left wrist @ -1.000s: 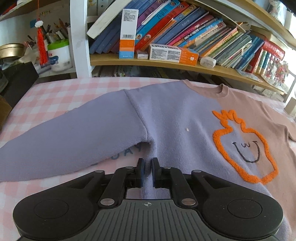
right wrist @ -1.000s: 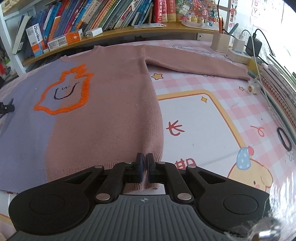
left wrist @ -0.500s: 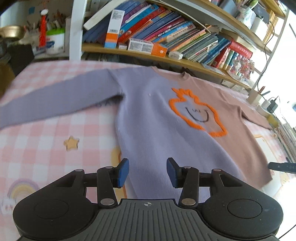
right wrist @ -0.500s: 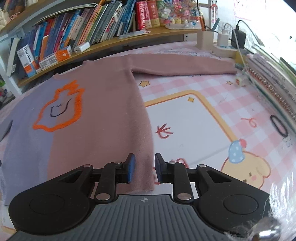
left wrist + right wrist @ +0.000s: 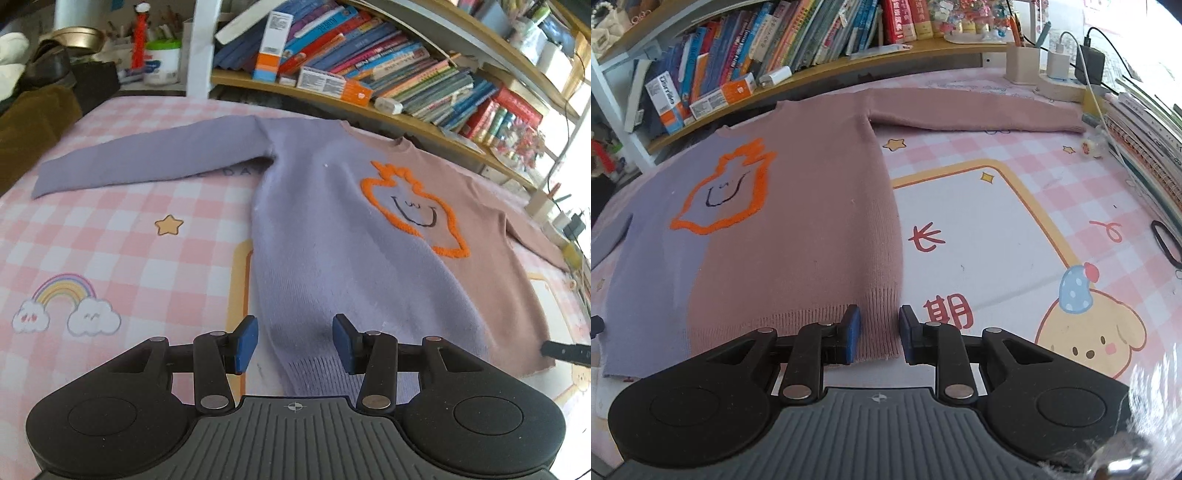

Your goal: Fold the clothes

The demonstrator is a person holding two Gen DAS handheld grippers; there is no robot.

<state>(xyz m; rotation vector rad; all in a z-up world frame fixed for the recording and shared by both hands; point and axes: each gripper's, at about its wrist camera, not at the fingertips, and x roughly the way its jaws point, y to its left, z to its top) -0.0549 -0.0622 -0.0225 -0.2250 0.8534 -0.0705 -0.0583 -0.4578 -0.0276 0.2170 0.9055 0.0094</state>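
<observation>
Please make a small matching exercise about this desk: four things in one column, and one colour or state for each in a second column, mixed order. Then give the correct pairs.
Things
1. left sleeve
2. right sleeve
3. left gripper
4. outline on the sweater's chest

Colours or states
A. orange
B. fingers open, holding nothing
C. lilac, spread flat
D. dusty pink, spread flat

Pairs: 1-C, 2-D, 3-B, 4-A

Each black tool [image 5: 294, 345] [image 5: 878, 334] has 2 blue-padded fingers [image 5: 246, 344], silver screws and a ribbed grey base
</observation>
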